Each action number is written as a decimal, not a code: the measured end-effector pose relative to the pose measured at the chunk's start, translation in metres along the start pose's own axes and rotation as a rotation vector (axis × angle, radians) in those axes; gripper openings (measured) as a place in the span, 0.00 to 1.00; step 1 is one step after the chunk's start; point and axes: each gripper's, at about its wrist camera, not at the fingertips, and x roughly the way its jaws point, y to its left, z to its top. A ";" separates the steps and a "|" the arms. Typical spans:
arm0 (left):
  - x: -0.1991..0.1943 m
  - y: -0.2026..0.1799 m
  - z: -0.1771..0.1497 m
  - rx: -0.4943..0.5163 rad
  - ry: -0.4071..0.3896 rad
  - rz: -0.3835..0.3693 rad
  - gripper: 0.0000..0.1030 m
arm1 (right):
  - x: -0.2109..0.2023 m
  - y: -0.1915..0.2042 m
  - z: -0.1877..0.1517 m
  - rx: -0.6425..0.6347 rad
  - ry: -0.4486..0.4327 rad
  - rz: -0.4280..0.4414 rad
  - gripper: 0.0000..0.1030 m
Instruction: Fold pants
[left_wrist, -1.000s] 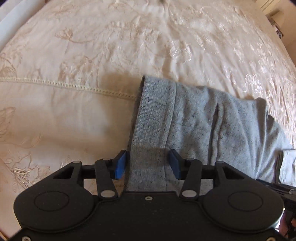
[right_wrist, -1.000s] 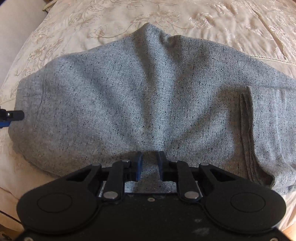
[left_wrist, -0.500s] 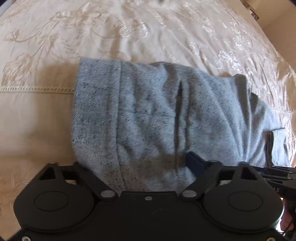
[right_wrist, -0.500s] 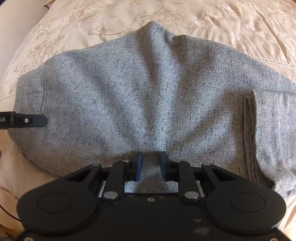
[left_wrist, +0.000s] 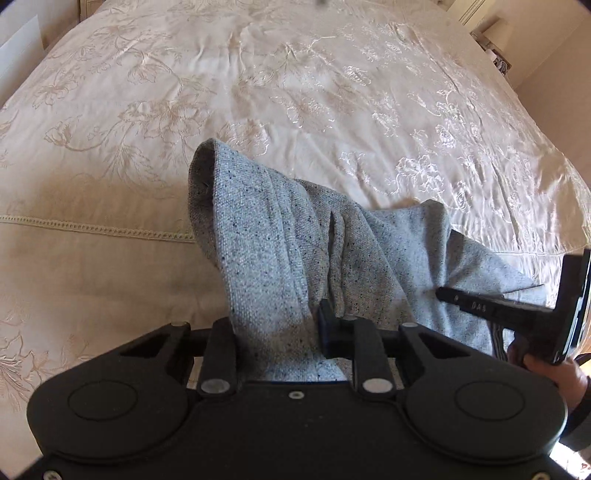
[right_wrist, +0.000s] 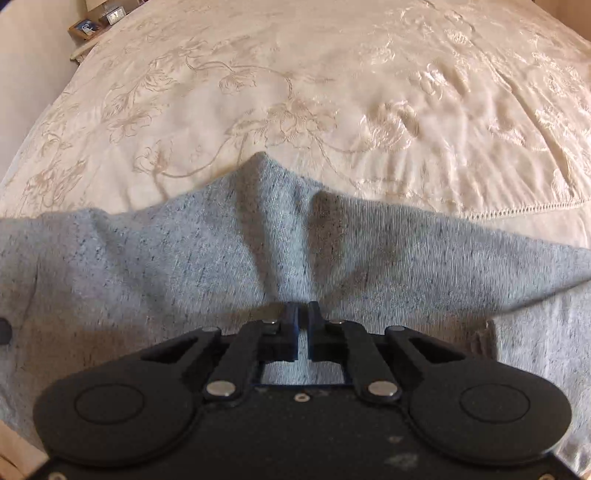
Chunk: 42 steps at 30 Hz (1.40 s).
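The left gripper (left_wrist: 277, 332) clamped a bunched fold of the grey pants (left_wrist: 295, 236), lifting it above the cream bedspread (left_wrist: 258, 92). The right gripper (right_wrist: 303, 321) pinched a tented ridge of the pants (right_wrist: 184, 258), which spread across the bedspread (right_wrist: 295, 74).

The pants (left_wrist: 295, 236) lay on the bed (left_wrist: 258, 92), stretching toward four o'clock from the left claw (left_wrist: 277, 332).
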 end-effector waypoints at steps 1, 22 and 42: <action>-0.005 -0.003 0.001 0.002 -0.007 -0.004 0.29 | -0.004 -0.001 -0.009 0.005 0.016 0.020 0.06; -0.031 -0.268 -0.014 0.269 -0.098 -0.004 0.23 | -0.127 -0.113 -0.099 0.056 0.017 0.290 0.10; 0.074 -0.344 -0.068 0.189 0.006 0.243 0.33 | -0.149 -0.330 -0.078 0.133 -0.080 0.179 0.36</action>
